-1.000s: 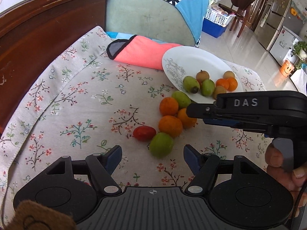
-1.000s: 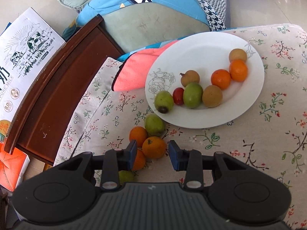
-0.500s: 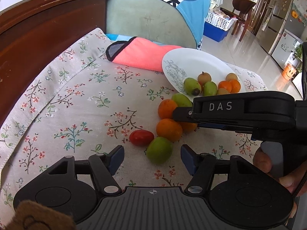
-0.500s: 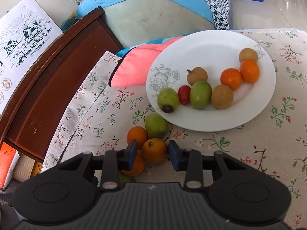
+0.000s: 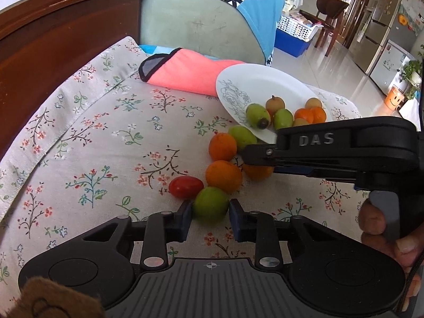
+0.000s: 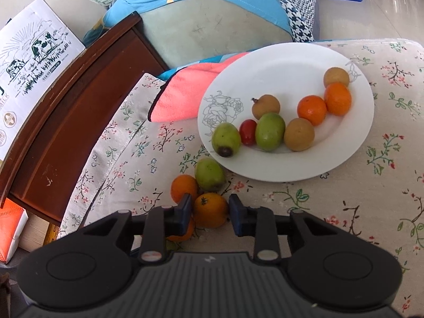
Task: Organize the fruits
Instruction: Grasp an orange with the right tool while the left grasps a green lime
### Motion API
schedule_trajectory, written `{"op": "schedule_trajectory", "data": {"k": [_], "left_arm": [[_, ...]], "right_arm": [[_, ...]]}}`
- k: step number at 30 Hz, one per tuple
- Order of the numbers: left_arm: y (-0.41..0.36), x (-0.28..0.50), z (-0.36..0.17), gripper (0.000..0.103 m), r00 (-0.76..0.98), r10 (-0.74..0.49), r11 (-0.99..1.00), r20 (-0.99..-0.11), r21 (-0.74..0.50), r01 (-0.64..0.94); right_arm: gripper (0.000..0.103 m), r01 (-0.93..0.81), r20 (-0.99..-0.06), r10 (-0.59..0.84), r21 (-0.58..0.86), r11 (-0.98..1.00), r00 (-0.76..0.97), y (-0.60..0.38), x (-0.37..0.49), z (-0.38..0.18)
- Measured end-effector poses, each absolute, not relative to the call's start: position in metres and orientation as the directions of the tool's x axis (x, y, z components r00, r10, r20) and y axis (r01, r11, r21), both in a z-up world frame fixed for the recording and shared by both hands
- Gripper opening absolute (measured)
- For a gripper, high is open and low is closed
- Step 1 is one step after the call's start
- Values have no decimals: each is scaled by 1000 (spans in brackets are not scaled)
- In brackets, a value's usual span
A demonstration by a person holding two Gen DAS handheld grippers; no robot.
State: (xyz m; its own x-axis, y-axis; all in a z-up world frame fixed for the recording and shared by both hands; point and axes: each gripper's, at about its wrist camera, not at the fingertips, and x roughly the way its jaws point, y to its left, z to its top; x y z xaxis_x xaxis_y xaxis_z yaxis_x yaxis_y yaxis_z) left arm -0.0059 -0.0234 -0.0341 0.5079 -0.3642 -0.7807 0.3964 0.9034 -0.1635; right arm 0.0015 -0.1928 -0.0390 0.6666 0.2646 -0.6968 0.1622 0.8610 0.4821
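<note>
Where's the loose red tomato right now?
In the left wrist view, the tomato lies on the cloth, off the plate, touching the green fruit between the left gripper's fingers.

Loose fruits (image 5: 224,175) beside fruit-laden white plate (image 6: 286,66)

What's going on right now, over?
Left gripper closing around green fruit. Right gripper around orange. Plate ahead, unobstructed.
</note>
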Motion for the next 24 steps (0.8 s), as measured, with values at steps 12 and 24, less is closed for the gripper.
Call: {"op": "schedule_trajectory", "data": {"k": [12,24], "left_arm": [[-20,-10,-27,27,496,-386,898,-778,-195,394],[-27,-13,-36,28,484,-363,894,-796,-151,423]], "right_arm": [[30,160,-692,288,506,848,662,-202,-12,-35],[30,169,-707,288,500,849,646,-203,-17,-37]]}}
